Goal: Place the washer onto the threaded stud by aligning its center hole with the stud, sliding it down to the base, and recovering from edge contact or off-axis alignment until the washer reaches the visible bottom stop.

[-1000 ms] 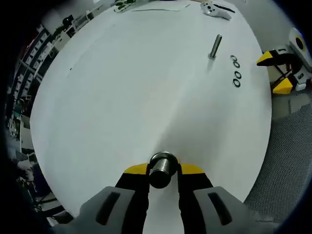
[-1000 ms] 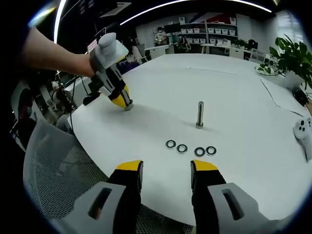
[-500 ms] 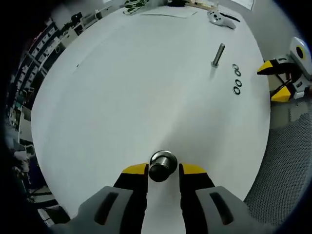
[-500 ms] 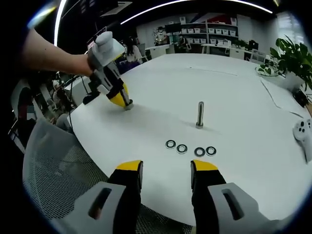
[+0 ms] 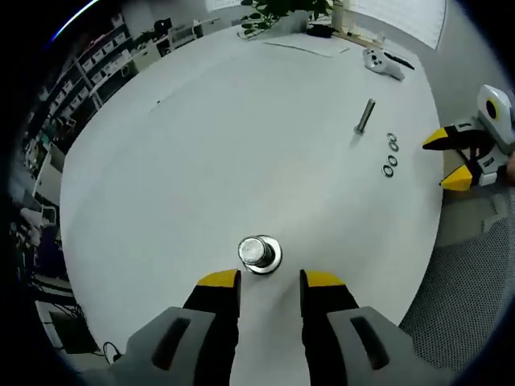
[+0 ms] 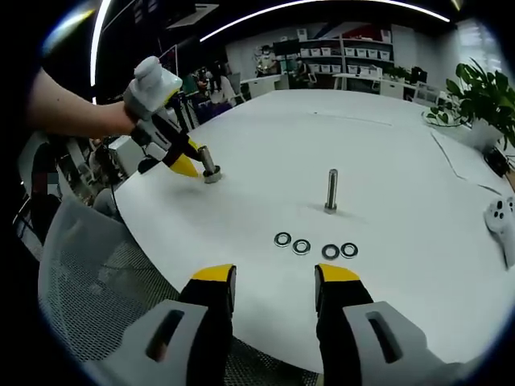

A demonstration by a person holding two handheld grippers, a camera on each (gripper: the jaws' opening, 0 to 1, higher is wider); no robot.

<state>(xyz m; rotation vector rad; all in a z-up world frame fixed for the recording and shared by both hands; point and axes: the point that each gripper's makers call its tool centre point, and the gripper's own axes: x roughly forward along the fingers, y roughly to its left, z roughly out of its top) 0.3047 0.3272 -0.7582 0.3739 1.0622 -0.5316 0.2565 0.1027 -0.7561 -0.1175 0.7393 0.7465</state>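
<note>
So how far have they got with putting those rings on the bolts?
One looks done: the near stud stands free on the table with a washer at its base, and the left gripper sits open just short of it. Nothing is in hand; the right gripper is open and empty too. Left: four washers lie loose in a row, and the far stud looks bare.

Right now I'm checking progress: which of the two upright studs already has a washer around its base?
The stud just ahead of the left claw: a washer rings its base. The farther stud stands bare, with four loose washers lying in a row beside it.
</note>
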